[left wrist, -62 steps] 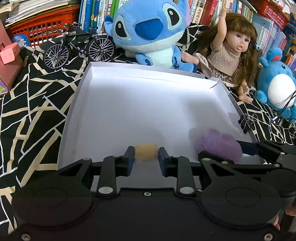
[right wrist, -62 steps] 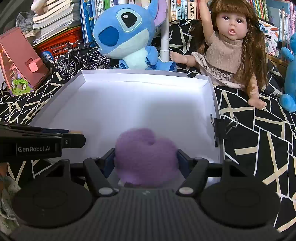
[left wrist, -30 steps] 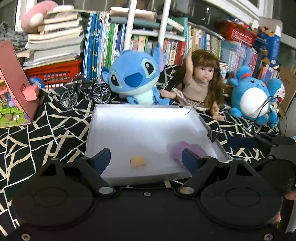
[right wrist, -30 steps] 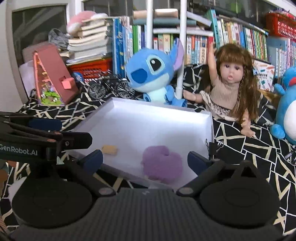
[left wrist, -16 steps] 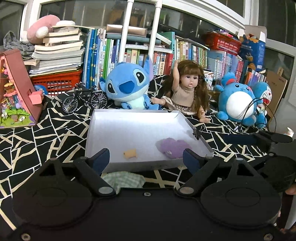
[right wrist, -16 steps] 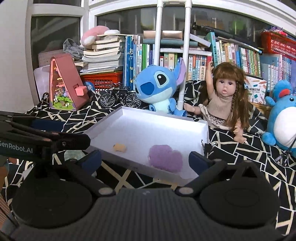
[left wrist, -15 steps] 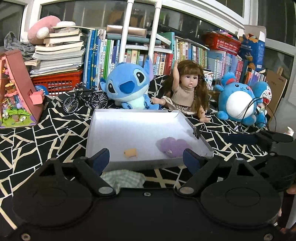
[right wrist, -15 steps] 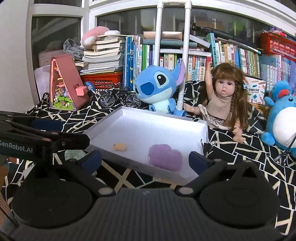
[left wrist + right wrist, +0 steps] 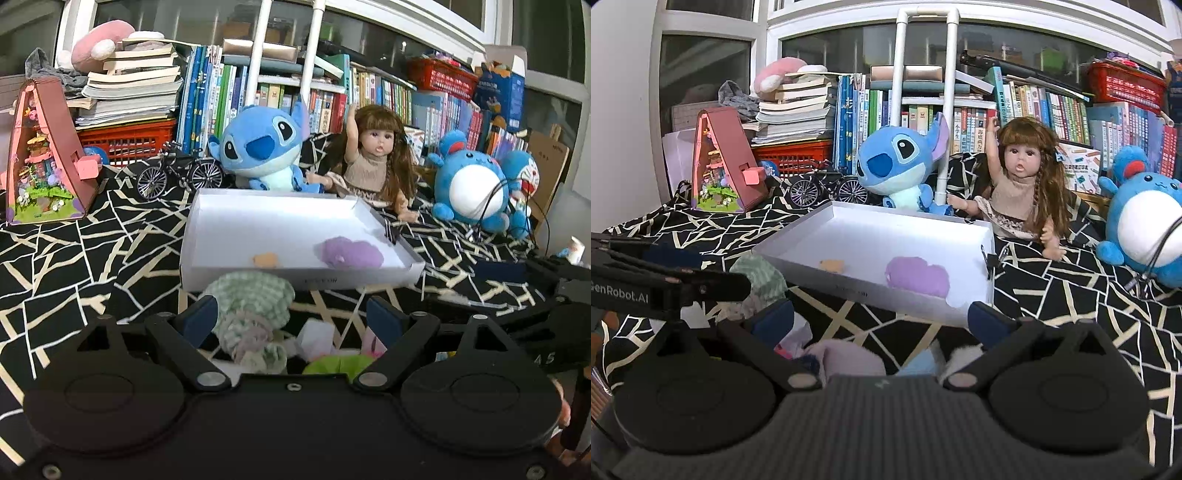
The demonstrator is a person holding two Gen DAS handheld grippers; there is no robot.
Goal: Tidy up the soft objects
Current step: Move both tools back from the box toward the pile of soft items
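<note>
Home playroom — bookshelves (image 9: 1015, 107), plush toys (image 9: 264, 146)

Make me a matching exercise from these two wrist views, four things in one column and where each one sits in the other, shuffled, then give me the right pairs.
Things:
1. purple fluffy piece
2. green checked cloth
3. toy bicycle
4. binder clip

Places:
A. clipped on the right wall of the white box
B. on the black patterned cloth, left of the blue plush
C. inside the white box, toward its right side
D. outside the white box, against its near wall

Pairs: 1-C, 2-D, 3-B, 4-A
</note>
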